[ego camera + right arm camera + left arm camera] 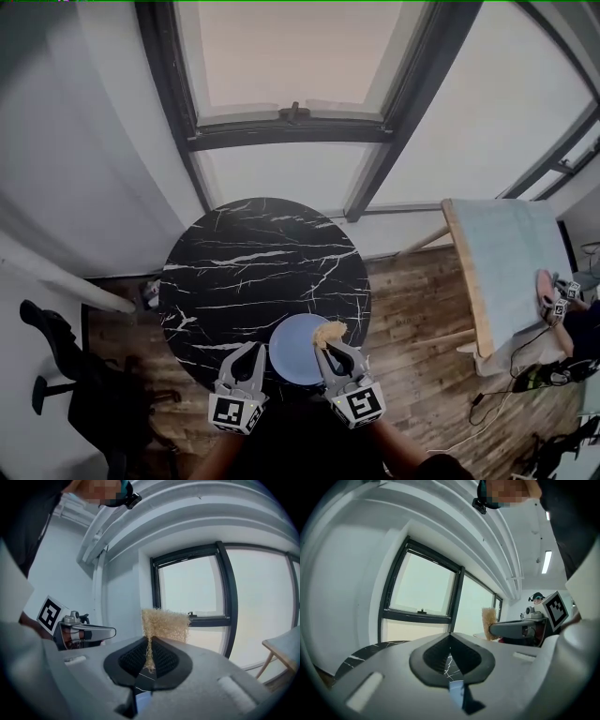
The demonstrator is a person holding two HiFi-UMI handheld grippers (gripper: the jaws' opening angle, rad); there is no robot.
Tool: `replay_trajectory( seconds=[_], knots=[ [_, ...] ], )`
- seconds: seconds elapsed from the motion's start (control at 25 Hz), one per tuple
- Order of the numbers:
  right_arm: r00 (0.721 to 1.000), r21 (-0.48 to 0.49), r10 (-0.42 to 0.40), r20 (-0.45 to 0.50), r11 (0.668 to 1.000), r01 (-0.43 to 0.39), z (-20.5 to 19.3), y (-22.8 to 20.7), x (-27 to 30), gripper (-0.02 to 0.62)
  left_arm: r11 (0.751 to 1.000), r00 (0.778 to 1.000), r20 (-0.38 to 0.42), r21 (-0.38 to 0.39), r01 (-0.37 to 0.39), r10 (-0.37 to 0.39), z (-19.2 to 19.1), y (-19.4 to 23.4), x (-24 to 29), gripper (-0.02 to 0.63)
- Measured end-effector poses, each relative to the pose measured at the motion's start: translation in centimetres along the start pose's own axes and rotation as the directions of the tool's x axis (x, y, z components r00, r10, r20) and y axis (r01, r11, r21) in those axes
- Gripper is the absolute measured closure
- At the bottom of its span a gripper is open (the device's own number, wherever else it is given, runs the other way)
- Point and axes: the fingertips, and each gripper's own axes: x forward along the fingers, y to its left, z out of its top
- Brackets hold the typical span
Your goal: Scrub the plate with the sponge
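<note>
Table (253, 272) first: round, black marble, with nothing on it but the plate (295, 352). The plate is blue and lies flat at the table's near rim, right in front of me. In the head view it sits between my two grippers and below them. I see no suds, water or dirt on it, so I cannot tell from its surface whether it has been scrubbed.

My left gripper (450, 656) hangs over the near edge just left of the plate. Its jaws are pressed together with nothing between them, and it is not steadying the plate. My right gripper (149, 656) is just beside it, over the plate's right side, and it pinches the sponge (166, 625) by its lower edge. The sponge is tan and coarse, and most of it stands up above the pads.

Both gripper views look out at the window, not down at the plate. I judge from this that the sponge is held up in the air and is not touching the plate. The grip on the sponge is done. No scrubbing is going on now, and the frames do not show whether it is yet to begin or already finished. If it is yet to begin, I must tip the sponge down onto the plate and rub it across. The left gripper may have to hold the rim.
</note>
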Motion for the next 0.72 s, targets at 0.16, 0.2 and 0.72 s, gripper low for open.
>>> replay_trajectory(
  seconds=[0.16, 0.2, 0.72],
  knots=[
    [1.0, 0.01, -0.015, 0.01, 1.0, 0.015, 0.2, -0.3, 0.1, 0.575, 1.0, 1.0, 0.011, -0.006, -0.004, 0.004, -0.2, 0.3, 0.0, 0.606],
    [1.0, 0.011, -0.016, 0.014, 1.0, 0.015, 0.2, -0.3, 0.1, 0.575, 1.0, 1.0, 0.013, -0.007, -0.008, 0.008, -0.1, 0.4, 0.0, 0.604],
    [0.999, 0.001, 0.039, 0.018, 0.999, -0.039, -0.2, 0.3, 1.1, 0.575, 1.0, 0.999, 0.042, -0.001, -0.02, 0.02, 2.3, 0.4, 0.5, 0.604]
  ],
)
